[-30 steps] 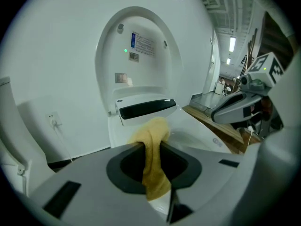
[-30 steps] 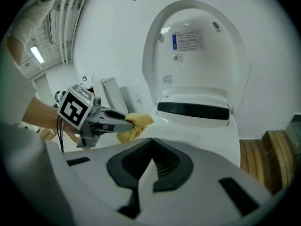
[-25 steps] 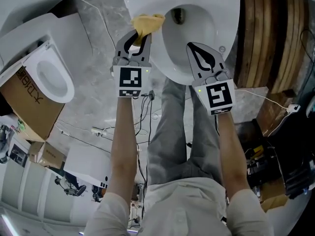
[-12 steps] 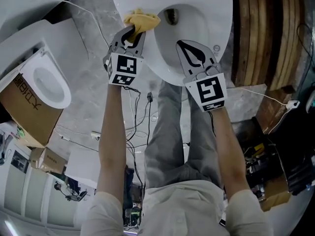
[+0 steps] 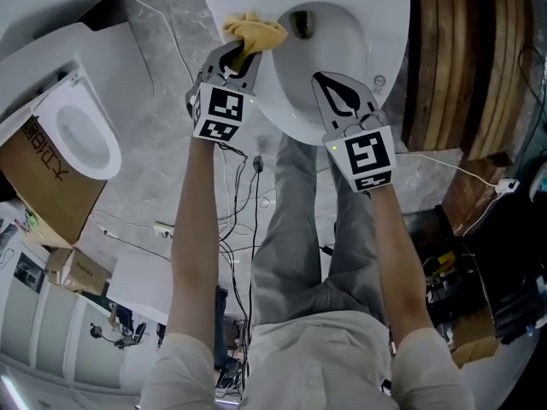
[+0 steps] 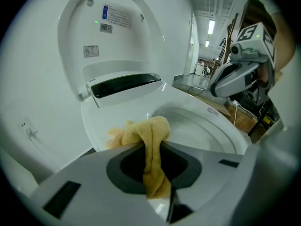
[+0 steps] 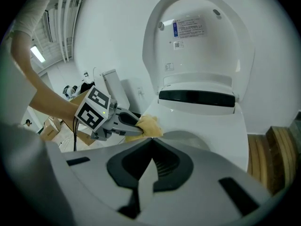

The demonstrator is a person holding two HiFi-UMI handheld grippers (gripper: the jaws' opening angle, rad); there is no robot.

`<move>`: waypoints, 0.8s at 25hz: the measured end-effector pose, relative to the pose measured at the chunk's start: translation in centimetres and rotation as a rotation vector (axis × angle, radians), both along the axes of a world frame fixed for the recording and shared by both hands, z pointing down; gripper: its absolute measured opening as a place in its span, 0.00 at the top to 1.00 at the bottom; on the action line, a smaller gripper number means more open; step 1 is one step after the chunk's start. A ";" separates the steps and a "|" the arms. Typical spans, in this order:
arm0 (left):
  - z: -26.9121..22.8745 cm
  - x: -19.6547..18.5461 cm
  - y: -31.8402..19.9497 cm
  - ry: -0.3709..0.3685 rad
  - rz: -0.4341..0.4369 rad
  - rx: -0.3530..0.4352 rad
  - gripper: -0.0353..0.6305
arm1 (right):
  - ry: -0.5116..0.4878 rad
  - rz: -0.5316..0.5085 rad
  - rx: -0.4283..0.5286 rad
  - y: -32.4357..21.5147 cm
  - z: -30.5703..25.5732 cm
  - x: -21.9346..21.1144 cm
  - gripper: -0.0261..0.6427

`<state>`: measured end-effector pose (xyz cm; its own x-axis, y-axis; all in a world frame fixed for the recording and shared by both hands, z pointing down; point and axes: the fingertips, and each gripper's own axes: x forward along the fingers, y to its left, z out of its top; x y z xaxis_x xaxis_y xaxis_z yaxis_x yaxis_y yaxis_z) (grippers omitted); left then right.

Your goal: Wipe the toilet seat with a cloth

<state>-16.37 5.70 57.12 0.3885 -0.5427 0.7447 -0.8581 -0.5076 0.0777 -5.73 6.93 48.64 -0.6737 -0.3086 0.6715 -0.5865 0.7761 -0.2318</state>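
Head view: the left gripper (image 5: 239, 56) presses the yellow cloth (image 5: 256, 31) onto the left rim of the toilet seat (image 5: 282, 116), and the right gripper (image 5: 332, 90) hovers over the bowl.

Left gripper view: the jaws are clamped on a narrow fold of the cloth. Rubbing drag could tug that fold free and drop it into the bowl.

Right gripper view: the jaws are together and empty.

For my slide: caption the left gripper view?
Left gripper clamps a yellow cloth against the white toilet seat, lid raised behind.
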 end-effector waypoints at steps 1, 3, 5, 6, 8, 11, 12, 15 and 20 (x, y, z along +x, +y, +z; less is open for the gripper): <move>0.1 0.1 0.3 0.001 -0.002 -0.001 0.82 | -0.001 -0.007 -0.003 0.2 0.0 0.0 0.95; 0.2 0.3 0.9 0.005 -0.010 -0.003 0.82 | -0.001 -0.022 -0.007 0.6 0.1 0.1 0.95; 0.3 0.6 1.5 0.011 -0.016 -0.008 0.82 | 0.000 -0.033 -0.011 0.9 0.1 0.4 0.95; 0.3 0.7 1.8 0.014 -0.018 -0.011 0.82 | 0.001 -0.038 -0.012 0.9 0.1 0.5 0.95; 0.3 1.0 2.3 0.022 -0.023 -0.018 0.82 | 0.001 -0.050 -0.013 1.0 0.2 0.7 0.95; 0.3 1.5 3.3 0.031 -0.039 -0.027 0.82 | 0.003 -0.069 -0.019 1.3 0.3 1.2 0.95; 0.4 1.7 3.6 0.033 -0.044 -0.029 0.82 | 0.003 -0.073 -0.022 1.5 0.4 1.3 0.95; 0.5 2.1 4.6 0.039 -0.062 -0.039 0.82 | 0.001 -0.085 -0.032 2.1 0.8 1.7 0.95; 0.6 3.3 6.4 0.051 -0.087 -0.053 0.82 | 0.004 -0.105 -0.049 3.2 1.5 2.5 0.95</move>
